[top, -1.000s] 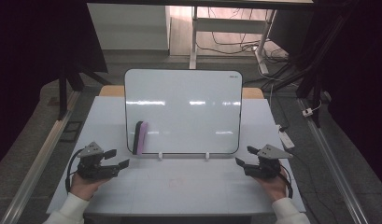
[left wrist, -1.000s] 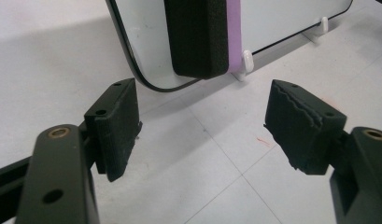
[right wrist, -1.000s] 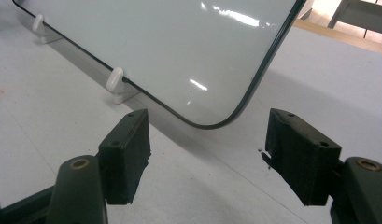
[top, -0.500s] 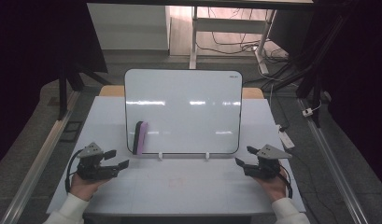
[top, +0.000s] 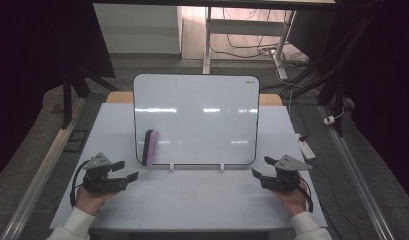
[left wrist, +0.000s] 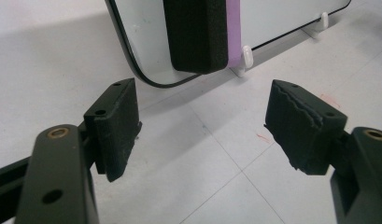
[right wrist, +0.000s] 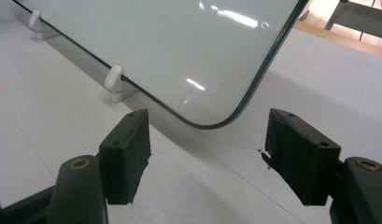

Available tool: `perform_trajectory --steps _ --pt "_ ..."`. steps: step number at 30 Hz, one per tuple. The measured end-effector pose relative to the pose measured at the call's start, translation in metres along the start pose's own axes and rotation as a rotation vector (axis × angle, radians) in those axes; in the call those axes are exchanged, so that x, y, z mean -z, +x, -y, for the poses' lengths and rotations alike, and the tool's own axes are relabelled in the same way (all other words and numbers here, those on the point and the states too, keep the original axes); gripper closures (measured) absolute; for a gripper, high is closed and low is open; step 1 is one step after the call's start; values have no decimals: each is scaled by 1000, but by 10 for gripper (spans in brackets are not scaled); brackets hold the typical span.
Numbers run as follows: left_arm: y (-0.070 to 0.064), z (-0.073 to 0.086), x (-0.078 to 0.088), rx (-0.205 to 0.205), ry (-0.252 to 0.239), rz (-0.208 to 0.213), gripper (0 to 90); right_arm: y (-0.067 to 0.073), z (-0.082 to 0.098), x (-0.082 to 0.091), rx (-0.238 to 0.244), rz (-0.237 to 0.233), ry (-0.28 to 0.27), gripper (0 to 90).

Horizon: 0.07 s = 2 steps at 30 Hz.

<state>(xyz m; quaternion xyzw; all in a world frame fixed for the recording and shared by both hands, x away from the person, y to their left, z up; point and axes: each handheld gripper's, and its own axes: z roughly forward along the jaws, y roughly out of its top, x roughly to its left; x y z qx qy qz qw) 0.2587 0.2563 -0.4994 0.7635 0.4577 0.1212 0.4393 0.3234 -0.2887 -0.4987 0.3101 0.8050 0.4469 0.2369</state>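
While resting low over the near left part of the white tabletop (top: 202, 200), held in a hand, left black two-jaw gripper (top: 126, 170) standing with jaws spread apart and nothing between them. Pointing right and slightly far, toward the near left corner of the glossy white rounded-corner whiteboard (top: 197, 120). Propped nearly upright at mid-table, that whiteboard leaning away on 2 small white plastic clips (top: 171, 167) along its near edge.

Clinging to the board's face near its near left corner, the block-shaped eraser with black felt and a purple back (top: 150, 147), standing on end, just above the board's lower edge. Lying near the left gripper yet clearly apart from it, untouched.

Seen along the left gripper (left wrist: 202, 121), the eraser (left wrist: 198, 32) showing ahead between the 2 spread pads (left wrist: 116, 126), its black felt facing the camera, a purple strip on its right, one white clip just beside it.

Sitting at the near right of the table, in the other hand, right black two-jaw gripper (top: 260, 169) likewise gaping, holding nothing, aiming left toward the board's near right corner. Along the right gripper (right wrist: 207, 154), that rounded corner (right wrist: 216, 123) appearing just beyond the parted pads (right wrist: 128, 154), not touching them.
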Motion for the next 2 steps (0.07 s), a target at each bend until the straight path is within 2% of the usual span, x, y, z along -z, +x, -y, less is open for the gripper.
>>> perform_trajectory --steps 2 --pt "0 0 0 -1 0 1 266 0 0 0 1 1 -1 303"
